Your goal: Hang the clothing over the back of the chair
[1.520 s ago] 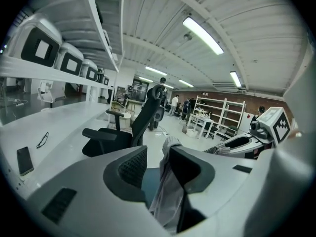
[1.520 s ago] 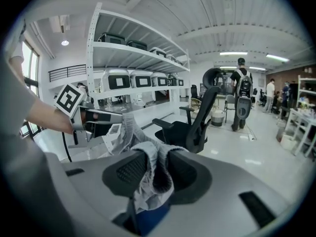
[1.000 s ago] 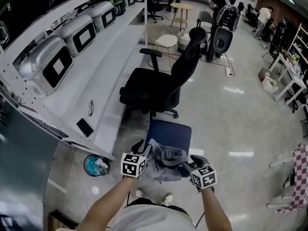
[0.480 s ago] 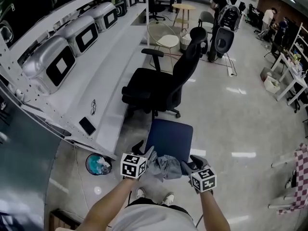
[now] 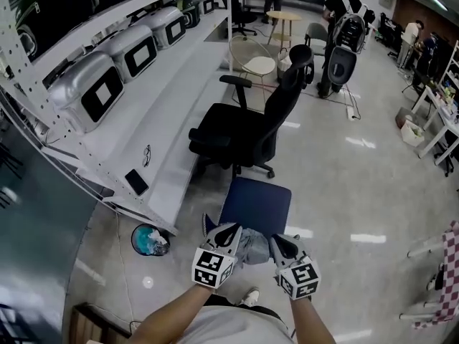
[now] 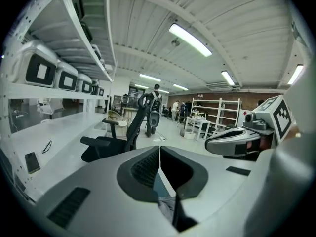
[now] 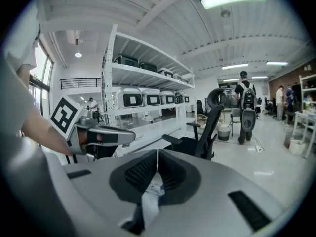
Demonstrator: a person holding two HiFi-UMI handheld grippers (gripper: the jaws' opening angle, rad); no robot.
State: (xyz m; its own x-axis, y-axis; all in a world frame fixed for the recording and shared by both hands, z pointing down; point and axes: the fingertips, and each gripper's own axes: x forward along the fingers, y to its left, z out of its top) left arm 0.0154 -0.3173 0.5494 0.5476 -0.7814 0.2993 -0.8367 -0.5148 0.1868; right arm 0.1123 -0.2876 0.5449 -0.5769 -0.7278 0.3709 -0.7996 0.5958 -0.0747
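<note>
Head view, lower centre: my left tool [image 5: 231,229] and right tool [image 5: 278,241] have just clamped shut on the clothing [image 5: 252,248] by the blue chair [image 5: 255,205], so I should lift both evenly, keeping it spread.

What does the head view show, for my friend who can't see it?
The left tool and right tool have just closed on a crumpled grey garment, holding it at the near edge of a blue chair. A black office chair stands beyond, beside white shelving.
</note>
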